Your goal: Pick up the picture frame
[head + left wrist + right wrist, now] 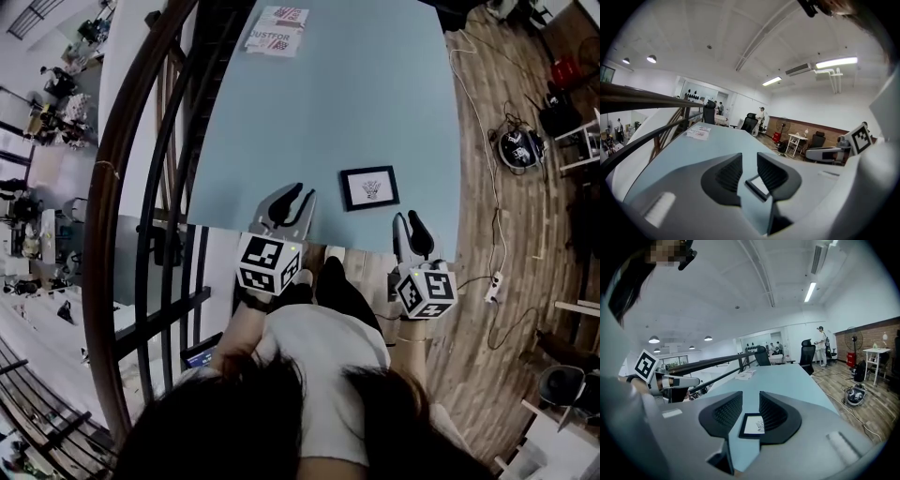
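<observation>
1. Head view: the picture frame (369, 187) lies flat on the table (328, 112) near its front edge, just ahead of the left gripper (292, 199) and right gripper (410, 225), touching neither. It is likely light, stiff and possibly glazed, and is best pinched by one edge.
2. Left gripper view: the jaws stand narrowly apart, empty; one pad (772, 172) hides most of the frame (758, 186).
3. Right gripper view: the jaws stand apart, empty; the frame (752, 425) lies ahead, its thickness unclear.

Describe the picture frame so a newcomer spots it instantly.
Find the long pale blue table. Near its front edge lies the picture frame: small, flat, black-bordered, with a white insert. Its only neighbour, printed sheets, sits at the far end.
</observation>
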Demonstrator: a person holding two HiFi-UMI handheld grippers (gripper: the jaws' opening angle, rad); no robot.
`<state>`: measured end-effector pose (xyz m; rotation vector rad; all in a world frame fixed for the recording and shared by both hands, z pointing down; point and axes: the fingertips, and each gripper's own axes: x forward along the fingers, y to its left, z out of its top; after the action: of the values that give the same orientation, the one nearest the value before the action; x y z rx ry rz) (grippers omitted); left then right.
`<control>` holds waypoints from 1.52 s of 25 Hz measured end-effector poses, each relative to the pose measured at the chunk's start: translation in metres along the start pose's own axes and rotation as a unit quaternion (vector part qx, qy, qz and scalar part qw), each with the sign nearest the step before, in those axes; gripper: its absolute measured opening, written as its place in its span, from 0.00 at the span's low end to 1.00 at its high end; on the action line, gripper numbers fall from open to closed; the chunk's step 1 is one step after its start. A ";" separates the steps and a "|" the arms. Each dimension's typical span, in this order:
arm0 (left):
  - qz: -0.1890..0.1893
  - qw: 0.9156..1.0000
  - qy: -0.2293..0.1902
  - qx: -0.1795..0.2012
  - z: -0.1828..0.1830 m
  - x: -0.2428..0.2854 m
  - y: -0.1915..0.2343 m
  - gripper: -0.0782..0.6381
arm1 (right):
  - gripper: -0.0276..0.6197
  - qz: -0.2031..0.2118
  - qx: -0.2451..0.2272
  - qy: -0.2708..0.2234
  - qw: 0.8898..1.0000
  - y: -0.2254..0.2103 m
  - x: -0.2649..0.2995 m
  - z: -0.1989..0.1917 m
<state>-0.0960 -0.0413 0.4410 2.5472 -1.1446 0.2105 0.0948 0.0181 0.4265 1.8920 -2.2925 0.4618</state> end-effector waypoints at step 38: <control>0.053 0.998 0.038 -0.008 0.028 0.151 0.005 0.25 | 0.18 0.100 0.017 0.045 0.994 -0.102 0.125 0.032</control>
<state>0.0008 -0.1598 0.4564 2.4456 -1.2477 0.3209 0.1719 -0.1262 0.4481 1.6264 -2.4384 0.6003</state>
